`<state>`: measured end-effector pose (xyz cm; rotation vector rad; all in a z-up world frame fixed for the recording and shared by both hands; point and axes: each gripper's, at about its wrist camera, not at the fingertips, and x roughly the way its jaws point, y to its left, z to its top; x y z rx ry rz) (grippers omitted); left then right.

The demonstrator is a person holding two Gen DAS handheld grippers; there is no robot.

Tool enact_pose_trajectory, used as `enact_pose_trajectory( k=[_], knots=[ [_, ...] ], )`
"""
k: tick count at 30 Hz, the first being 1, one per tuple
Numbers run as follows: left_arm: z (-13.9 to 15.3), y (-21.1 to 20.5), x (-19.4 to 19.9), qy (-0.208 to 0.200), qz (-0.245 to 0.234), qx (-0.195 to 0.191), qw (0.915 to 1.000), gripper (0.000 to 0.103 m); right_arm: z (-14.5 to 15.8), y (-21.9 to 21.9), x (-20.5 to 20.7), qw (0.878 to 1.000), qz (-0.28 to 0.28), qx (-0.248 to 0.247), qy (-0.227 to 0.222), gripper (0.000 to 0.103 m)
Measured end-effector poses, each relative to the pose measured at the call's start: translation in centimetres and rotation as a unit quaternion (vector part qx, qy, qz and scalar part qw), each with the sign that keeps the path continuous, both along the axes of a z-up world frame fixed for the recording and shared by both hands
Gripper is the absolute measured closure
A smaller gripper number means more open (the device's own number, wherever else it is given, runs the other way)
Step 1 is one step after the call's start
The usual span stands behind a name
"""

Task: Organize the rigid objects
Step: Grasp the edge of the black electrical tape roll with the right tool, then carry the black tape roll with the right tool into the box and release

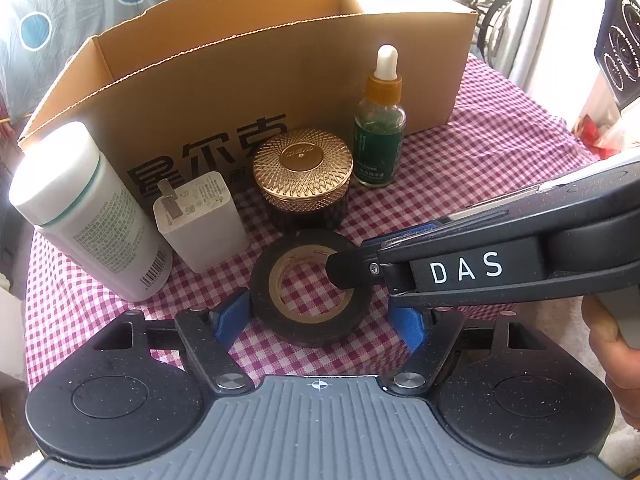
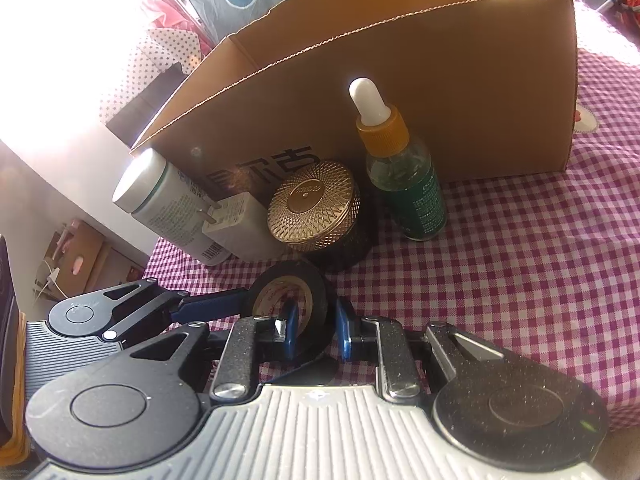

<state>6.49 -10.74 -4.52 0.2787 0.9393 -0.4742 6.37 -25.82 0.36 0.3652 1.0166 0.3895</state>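
Observation:
A black tape roll [image 1: 310, 320] lies flat on the checked cloth [image 1: 480, 168]. My right gripper [image 1: 352, 258] comes in from the right and is shut on the roll's far wall, with one finger inside the hole. In the right wrist view its blue pads [image 2: 290, 332] pinch the tape roll [image 2: 288, 280]. My left gripper [image 1: 320, 318] straddles the roll, open: the left pad is at the roll's side and the right pad stands apart from it. Behind stand a white bottle [image 1: 80, 208], a white charger [image 1: 200, 220], a gold-lidded jar [image 1: 303, 172] and a dropper bottle [image 1: 378, 128].
An open cardboard box [image 1: 280, 60] stands right behind the row of objects. The table's edge runs close on the left. A person's hand [image 1: 612, 344] holds the right gripper at the right edge. Bare cloth lies to the right of the dropper bottle [image 2: 404, 184].

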Motion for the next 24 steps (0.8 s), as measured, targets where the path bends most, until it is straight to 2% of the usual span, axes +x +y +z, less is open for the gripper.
enact_pose_trajectory(
  k=[5, 10, 18, 24],
  knots=[
    [0.1, 0.1, 0.0, -0.005, 0.007, -0.002, 1.0, 0.03, -0.1, -0.1, -0.2, 1.0, -0.003, 0.003, -0.007, 0.081],
    [0.5, 0.5, -0.1, -0.009, 0.016, -0.001, 0.9998, 0.038, 0.0, 0.0, -0.3, 1.0, -0.006, 0.0, -0.011, 0.082],
    [1.1, 0.6, -0.8, -0.023, 0.011, 0.006, 0.9996, 0.038, 0.1, -0.1, -0.6, 1.0, -0.012, 0.002, -0.013, 0.082],
    [2.2, 1.2, -1.8, -0.037, 0.014, -0.003, 0.9992, 0.038, 1.3, 0.0, -1.5, 1.0, -0.014, 0.0, -0.027, 0.082]
  ],
)
